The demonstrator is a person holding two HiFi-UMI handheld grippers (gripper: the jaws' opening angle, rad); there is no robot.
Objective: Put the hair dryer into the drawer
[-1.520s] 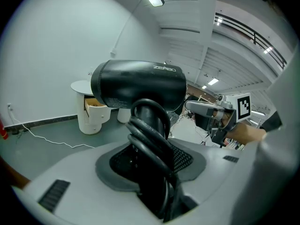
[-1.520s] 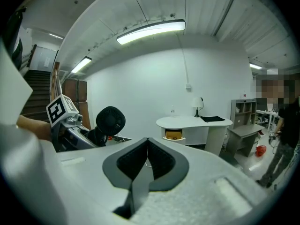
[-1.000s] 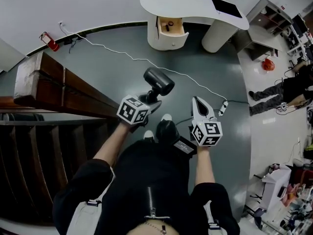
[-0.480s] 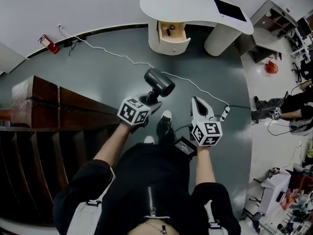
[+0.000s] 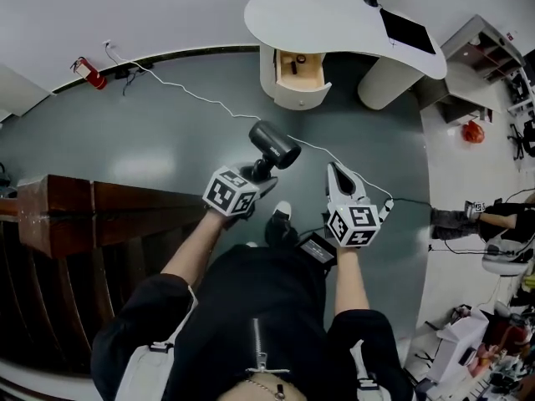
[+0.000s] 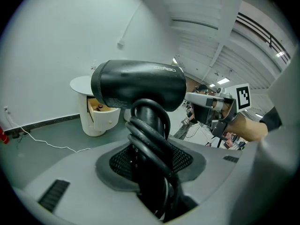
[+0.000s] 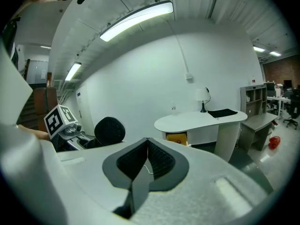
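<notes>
Clamped by its cord-wrapped handle in the left gripper [image 6: 151, 168]: black hair dryer [image 6: 138, 90], barrel level. Beyond, open drawer [image 6: 101, 112] of a white desk [image 6: 79, 84]; right gripper [image 6: 193, 98] at right.

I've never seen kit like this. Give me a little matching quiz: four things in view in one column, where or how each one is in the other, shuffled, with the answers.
Things
1. hair dryer
2. right gripper
3. drawer
4. red canister

Place or state
A. pulled open under the white desk
B. at the foot of the wall
C. clamped by its handle in the left gripper
D. jaws together, nothing between them

Pairs: 1-C, 2-D, 3-A, 4-B
</notes>
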